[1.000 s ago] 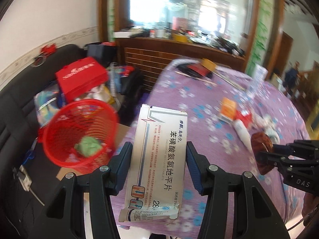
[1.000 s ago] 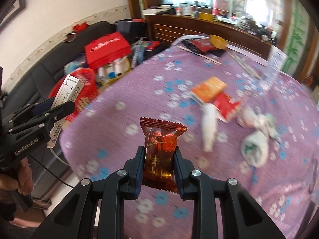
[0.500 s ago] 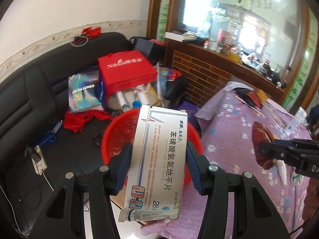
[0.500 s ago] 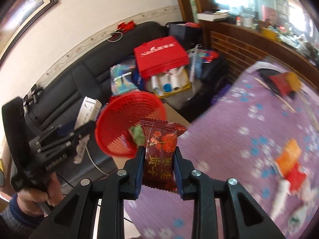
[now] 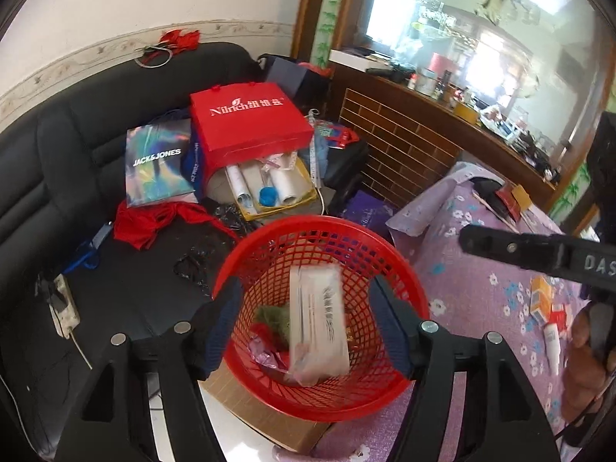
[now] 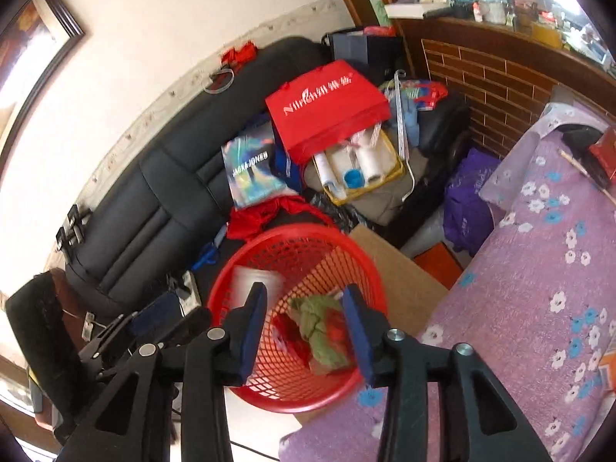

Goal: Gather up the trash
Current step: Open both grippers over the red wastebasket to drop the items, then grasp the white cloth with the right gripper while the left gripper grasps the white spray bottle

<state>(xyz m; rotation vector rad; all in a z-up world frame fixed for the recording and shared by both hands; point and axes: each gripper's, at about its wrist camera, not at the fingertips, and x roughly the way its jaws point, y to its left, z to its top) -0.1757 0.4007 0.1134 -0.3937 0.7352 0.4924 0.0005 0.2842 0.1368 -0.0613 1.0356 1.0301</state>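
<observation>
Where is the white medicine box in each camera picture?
Left wrist view: the white medicine box is low in the middle, blurred, inside the red basket, between the open left claw fingers.
Right wrist view: a blurred white patch at the basket's left inside wall, behind the right claw.
Shared landmark: the red Nilrich bag.
</observation>
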